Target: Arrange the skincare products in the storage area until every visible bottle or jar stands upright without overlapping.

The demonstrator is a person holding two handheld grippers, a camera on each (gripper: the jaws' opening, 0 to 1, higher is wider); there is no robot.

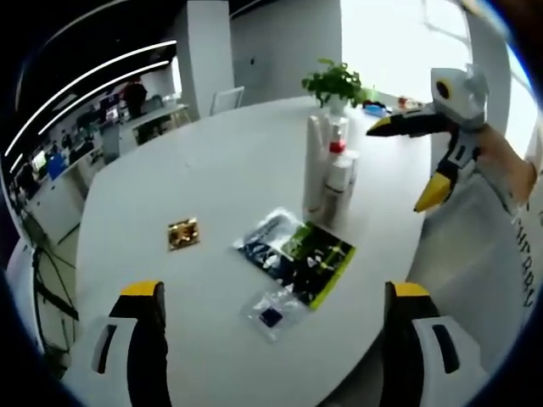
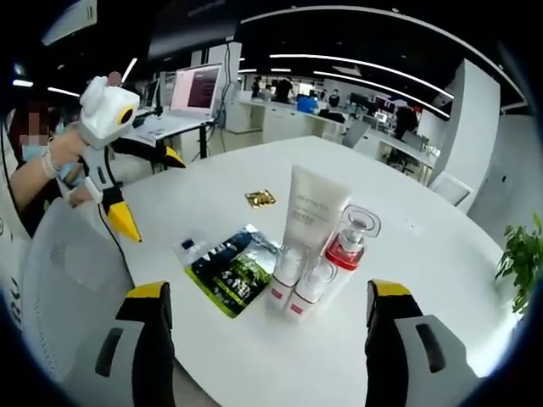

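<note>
White tabletop (image 2: 475, 254) carries a cluster of skincare products: a tall tube (image 2: 310, 212), a red-collared pump bottle (image 2: 348, 246) and two small bottles (image 2: 297, 284), all upright, touching, beside a green-and-black sachet (image 2: 231, 273). A gold packet (image 2: 260, 198) lies apart. The left gripper (image 1: 276, 339) and right gripper (image 2: 270, 339) hover with jaws spread, holding nothing.

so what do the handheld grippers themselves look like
Each gripper has black jaws with yellow tips. The right gripper and the left gripper have white bodies with a round lens ringed in yellow. The person's sleeve is white with dark lettering.
</note>
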